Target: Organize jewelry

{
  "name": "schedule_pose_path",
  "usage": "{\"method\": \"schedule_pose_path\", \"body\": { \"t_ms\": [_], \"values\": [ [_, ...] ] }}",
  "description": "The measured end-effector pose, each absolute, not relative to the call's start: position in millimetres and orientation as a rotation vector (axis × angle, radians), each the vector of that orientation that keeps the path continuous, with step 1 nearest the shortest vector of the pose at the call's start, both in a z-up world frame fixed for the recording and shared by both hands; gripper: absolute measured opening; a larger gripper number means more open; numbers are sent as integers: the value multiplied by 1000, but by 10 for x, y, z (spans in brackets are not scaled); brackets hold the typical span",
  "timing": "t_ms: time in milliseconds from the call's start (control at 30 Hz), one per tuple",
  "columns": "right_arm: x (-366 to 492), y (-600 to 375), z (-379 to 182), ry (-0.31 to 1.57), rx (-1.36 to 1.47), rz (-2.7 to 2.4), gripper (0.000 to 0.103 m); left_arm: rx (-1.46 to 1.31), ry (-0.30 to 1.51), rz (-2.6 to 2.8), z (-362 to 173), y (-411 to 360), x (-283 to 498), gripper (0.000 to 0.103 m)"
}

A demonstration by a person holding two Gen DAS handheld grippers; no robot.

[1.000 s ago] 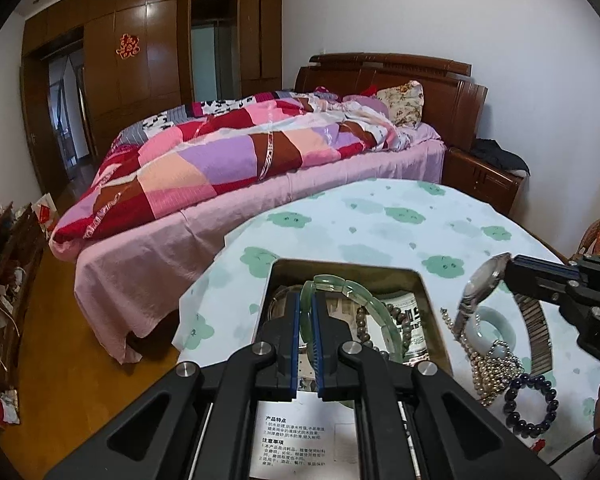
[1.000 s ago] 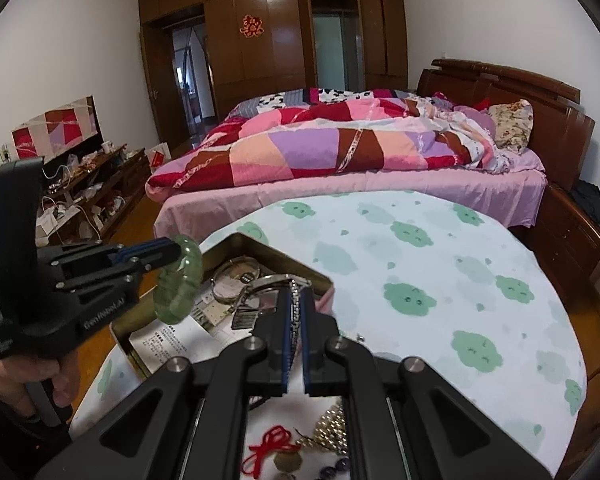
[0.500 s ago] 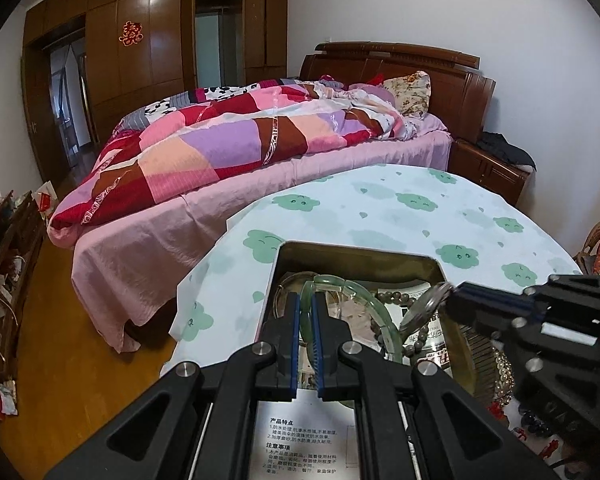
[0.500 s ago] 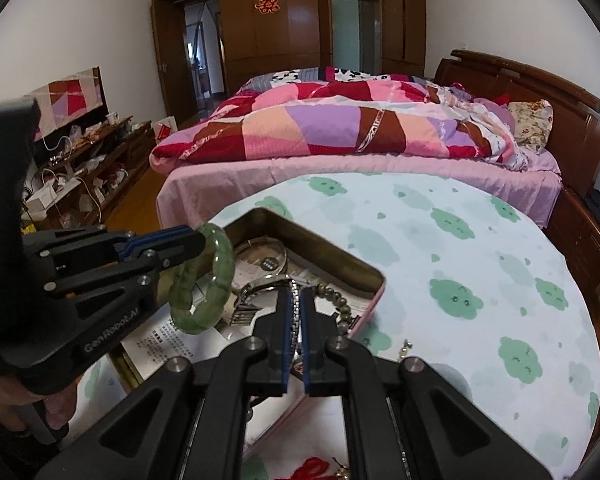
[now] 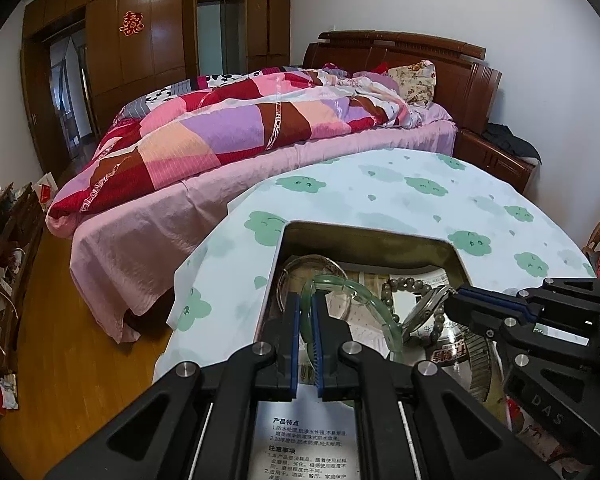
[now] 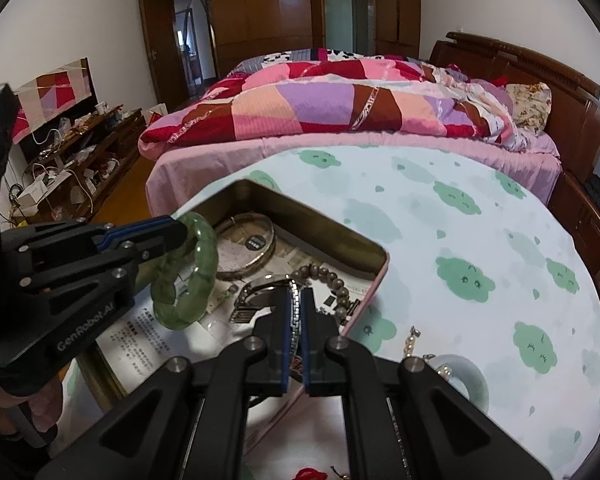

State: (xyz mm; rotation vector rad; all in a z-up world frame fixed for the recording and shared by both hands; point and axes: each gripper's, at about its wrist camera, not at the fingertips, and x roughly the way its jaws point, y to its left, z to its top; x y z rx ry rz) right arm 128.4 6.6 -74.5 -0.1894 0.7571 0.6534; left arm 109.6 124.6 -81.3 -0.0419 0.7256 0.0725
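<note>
Two pieces held: one per gripper, both over the open tin.
Green jade bangle [image 6: 186, 276]: pinched by the left gripper [image 5: 305, 322], fingers pressed onto its rim; hangs tilted above the tin's left half, centre-left of the right wrist view.
Metal-band wristwatch [image 6: 260, 294]: band clamped between the right gripper [image 6: 296, 312] fingers, which are closed tight on it; case sits low over the tin, centre of frame. Whether it touches the contents cannot be told.
Tin box [image 6: 332, 222]: rectangular, gold inside, pink outer wall, lid off; lower centre of both views.
Inside tin: silver bangle [image 6: 246, 246] at the far corner, brown bead bracelet [image 6: 332, 280] near the right wall, printed leaflet [image 6: 140, 336] on the near side.
Tablecloth [image 6: 480, 240]: pale, green cloud print.
On cloth, lower right: pale jade bangle [image 6: 466, 380], pearl strand [image 6: 412, 344] just beside it.
Background: bed with patchwork quilt [image 6: 340, 104], upper frame.
</note>
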Motion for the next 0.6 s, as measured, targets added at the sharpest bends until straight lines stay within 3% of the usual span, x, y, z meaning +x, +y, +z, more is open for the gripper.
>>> {"method": "schedule_pose_path", "body": {
  "t_ms": [600],
  "values": [
    [1320,47,-843,788,-180,644,6,-50,764,78,-905,1314,1134,5]
  ]
}}
